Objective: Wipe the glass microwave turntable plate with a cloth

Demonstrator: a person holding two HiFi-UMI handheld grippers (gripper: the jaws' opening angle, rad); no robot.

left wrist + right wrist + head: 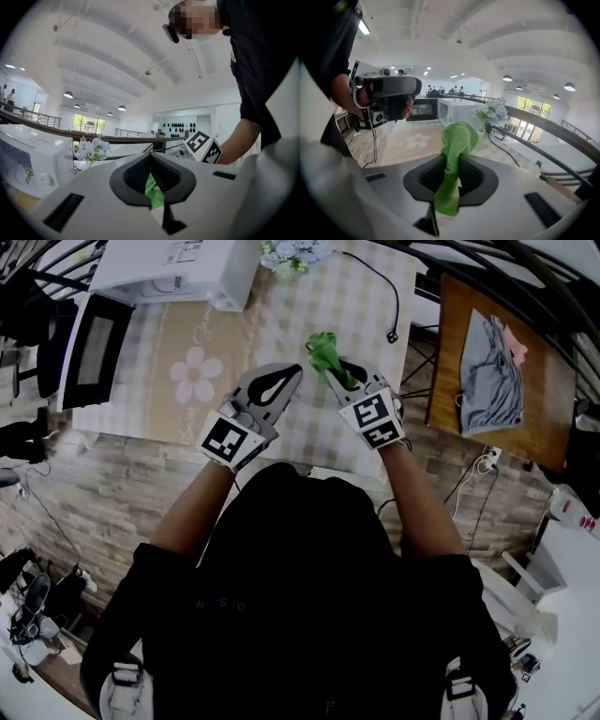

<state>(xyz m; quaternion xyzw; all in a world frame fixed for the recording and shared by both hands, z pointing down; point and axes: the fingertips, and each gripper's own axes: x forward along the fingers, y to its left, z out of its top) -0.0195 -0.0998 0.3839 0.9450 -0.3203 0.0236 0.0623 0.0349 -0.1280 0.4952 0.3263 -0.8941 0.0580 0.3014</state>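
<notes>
The right gripper (345, 374) pinches the cloth (325, 354) upright, just beside and at 2 o'clock from the left gripper (289, 374), whose jaws are pressed together on nothing I can make out; the plate shows in no view, so fetching it likely comes first.

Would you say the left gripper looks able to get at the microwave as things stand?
Probably yes: the left gripper hovers with its jaws shut and empty, and only bare tablecloth lies between it and the microwave.
</notes>
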